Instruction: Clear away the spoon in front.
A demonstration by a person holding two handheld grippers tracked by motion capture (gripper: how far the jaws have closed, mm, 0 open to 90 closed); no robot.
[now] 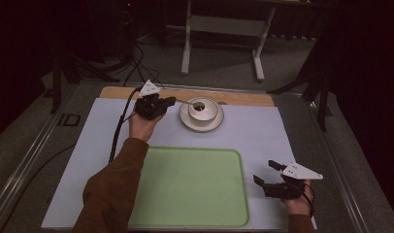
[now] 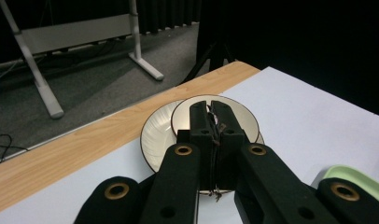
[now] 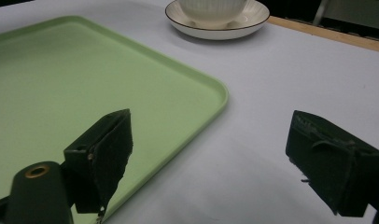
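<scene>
Dim room — grey carpet (image 1: 224, 63)

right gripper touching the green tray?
Apart. In the high view the right gripper stands open to the right of the green tray, with a strip of bare table between them.

My left gripper (image 1: 172, 101) has its jaws pinched tight on a thin spoon handle (image 1: 184, 102), a slim metal stick reaching across to the cup (image 1: 202, 108). The cup is white and ribbed, upright, sitting in the middle of a white saucer (image 1: 186, 119) with a dark rim line (very neat little set). The spoon's far end dips into the cup; I can't make out the bowl of it. Cup and saucer stand at the far side of the table, just beyond the green tray.
</scene>
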